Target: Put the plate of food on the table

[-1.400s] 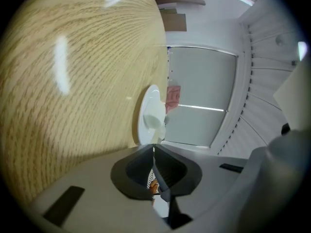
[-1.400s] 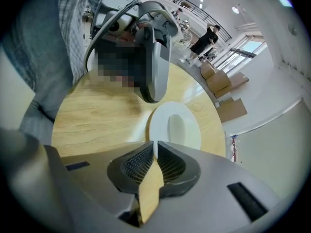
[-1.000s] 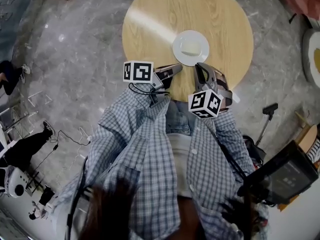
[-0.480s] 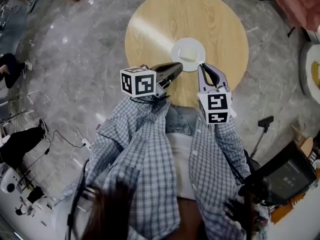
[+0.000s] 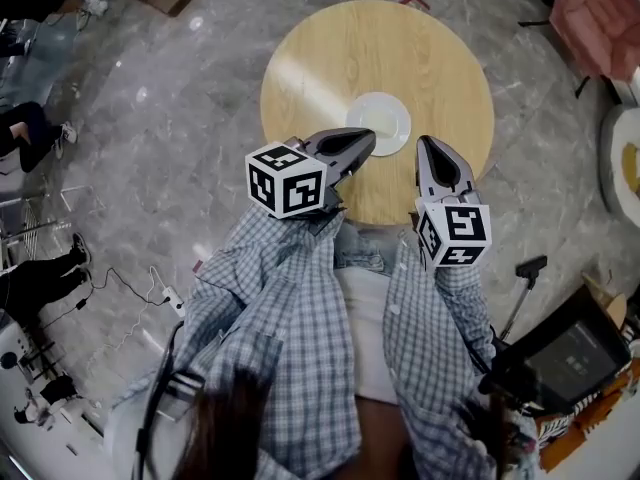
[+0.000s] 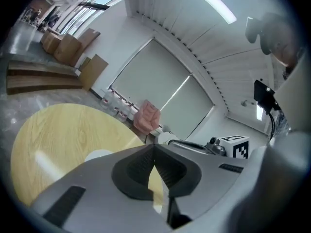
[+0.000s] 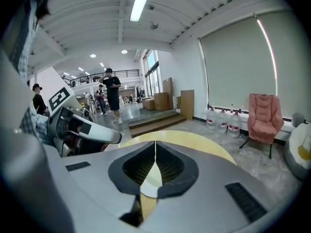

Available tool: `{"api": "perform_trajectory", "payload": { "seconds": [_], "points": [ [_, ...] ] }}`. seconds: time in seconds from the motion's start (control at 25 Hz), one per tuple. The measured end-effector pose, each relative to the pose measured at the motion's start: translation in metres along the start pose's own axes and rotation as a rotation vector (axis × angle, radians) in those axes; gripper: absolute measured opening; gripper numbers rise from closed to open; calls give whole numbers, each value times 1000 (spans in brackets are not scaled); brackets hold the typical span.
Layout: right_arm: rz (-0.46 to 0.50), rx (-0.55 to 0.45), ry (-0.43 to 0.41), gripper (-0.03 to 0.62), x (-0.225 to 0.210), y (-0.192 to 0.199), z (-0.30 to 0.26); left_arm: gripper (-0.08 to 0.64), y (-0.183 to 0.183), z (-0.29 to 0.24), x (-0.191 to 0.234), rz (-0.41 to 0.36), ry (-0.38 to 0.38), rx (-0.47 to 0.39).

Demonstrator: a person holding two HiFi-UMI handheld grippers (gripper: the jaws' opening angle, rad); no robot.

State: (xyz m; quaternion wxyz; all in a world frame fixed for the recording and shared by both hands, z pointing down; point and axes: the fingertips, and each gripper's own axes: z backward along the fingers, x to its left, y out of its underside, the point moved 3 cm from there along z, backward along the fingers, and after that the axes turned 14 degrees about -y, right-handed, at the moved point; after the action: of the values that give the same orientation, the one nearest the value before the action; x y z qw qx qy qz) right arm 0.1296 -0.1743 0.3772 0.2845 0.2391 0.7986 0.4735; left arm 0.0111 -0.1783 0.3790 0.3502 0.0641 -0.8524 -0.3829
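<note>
Head view: a white round plate (image 5: 378, 123) sits flat on the round light-wood tabletop (image 5: 330, 48), on the half nearer the person and a little in from the edge. A pale patch of food (image 5: 374, 119) lies at its centre; what kind cannot be told. Nothing else is on the tabletop.

Left gripper (image 5: 366, 141): held above the near part of the tabletop, tips pointing toward the plate's left rim, near it but not touching. Its marker cube (image 5: 287, 178) faces up. In the left gripper view (image 6: 154, 152) the jaws are pressed together with nothing between them; the plate (image 6: 98, 155) shows low on the left past the jaw body, resting on the tabletop (image 6: 58, 140).

Right gripper (image 5: 427, 145): held just right of the plate, apart from it, tips pointing away from the person. In the right gripper view (image 7: 155, 152) the jaws are likewise pressed together and empty; the plate's rim (image 7: 151, 178) shows through the opening below the tips, with the tabletop (image 7: 184, 139) beyond.

Surroundings: grey marble floor (image 5: 160, 148); the person's blue-and-white checked shirt (image 5: 290, 308); a pink upholstered chair (image 7: 265, 118) and clear water bottles (image 7: 221, 119) by the far wall.
</note>
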Motion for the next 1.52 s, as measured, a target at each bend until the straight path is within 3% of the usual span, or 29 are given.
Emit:
{"api": "perform_trajectory", "payload": {
  "seconds": [0.4, 1.52],
  "points": [
    [-33, -101, -22, 9, 13, -24, 9, 8, -14, 23, -17, -113, -7, -68],
    [-53, -107, -56, 8, 14, -19, 17, 8, -4, 12, -39, -134, 23, -20]
  ]
}}
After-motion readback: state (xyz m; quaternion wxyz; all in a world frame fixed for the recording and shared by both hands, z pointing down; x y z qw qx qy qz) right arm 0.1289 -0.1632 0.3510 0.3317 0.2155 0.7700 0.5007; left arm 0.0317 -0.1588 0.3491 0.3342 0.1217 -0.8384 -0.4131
